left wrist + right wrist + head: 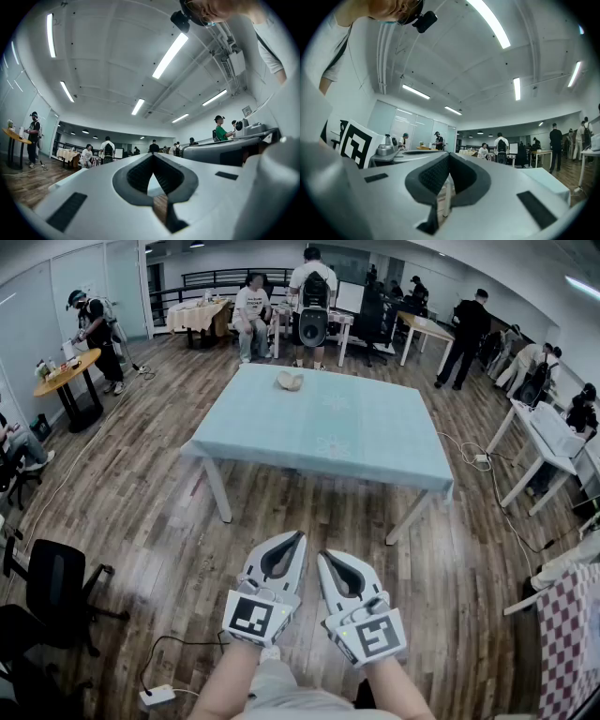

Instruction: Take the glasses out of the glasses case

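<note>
The left gripper (292, 540) and the right gripper (327, 560) hang side by side close in front of the person, both pointing forward and about level, shells almost touching. Each has its jaws pressed together at the tips with nothing between them; in each gripper view the ribbed dark pads (137, 174) meet in a point and leave only an empty teardrop gap behind. The shells are smooth, pale grey moulded plastic, with a black-and-white marker cube at the rear of each. Ahead of the tips lies bare wooden floor, then the near edge of a table (375, 460) under a smooth, pale blue cloth that drapes over its sides. The case (290, 381) lies well apart from both grippers, straight ahead and far out, near the table's far edge. It sits almost in line with the left gripper's tips and a little to the left of the right one's, so the left looks slightly better placed, though neither can reach it without the person walking up to the table. The case is a small, rounded, tan lump, its long axis seemingly running across the line of approach; it is too small to tell whether it is open, and no glasses can be made out. People stand and sit beyond the table
</note>
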Demonstrator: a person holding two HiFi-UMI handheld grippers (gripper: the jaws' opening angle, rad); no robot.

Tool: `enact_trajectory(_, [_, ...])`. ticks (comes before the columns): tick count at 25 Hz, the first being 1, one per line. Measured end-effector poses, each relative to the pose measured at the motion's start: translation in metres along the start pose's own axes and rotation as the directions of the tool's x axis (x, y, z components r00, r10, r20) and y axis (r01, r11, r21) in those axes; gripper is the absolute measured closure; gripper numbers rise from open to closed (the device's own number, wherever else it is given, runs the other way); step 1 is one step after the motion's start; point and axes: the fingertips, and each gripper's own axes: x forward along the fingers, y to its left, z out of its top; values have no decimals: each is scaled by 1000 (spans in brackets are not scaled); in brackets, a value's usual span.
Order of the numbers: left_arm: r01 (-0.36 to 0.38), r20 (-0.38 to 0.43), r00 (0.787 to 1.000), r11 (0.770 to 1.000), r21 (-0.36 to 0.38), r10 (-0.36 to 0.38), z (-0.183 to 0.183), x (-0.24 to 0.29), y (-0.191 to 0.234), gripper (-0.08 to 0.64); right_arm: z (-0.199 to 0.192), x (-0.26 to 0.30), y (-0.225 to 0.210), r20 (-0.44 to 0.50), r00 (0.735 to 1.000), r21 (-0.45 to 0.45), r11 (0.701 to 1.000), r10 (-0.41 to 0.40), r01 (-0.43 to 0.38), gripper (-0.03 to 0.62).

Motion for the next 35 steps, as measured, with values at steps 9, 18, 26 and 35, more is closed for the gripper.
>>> enact_trajectory(9, [12, 2, 1000, 1000, 23, -12, 21, -44, -78, 552, 15, -85, 21, 6, 1000, -2, 1000, -6, 6, 584])
enact_trajectory(18, [2, 13, 1000, 998, 57, -3, 33, -50, -87, 552, 26, -99, 21, 38, 999, 28, 999, -25, 24, 584])
enact_trajectory(26, [11, 28, 1000, 998, 67, -12, 37, -37, -59, 552, 26, -68, 18, 41, 998, 24, 999, -41, 40, 584])
enact_trajectory(35, [40, 39, 998, 997, 64, -43, 28, -10, -18, 552, 21, -18, 3, 44, 997, 26, 998, -56, 55, 584])
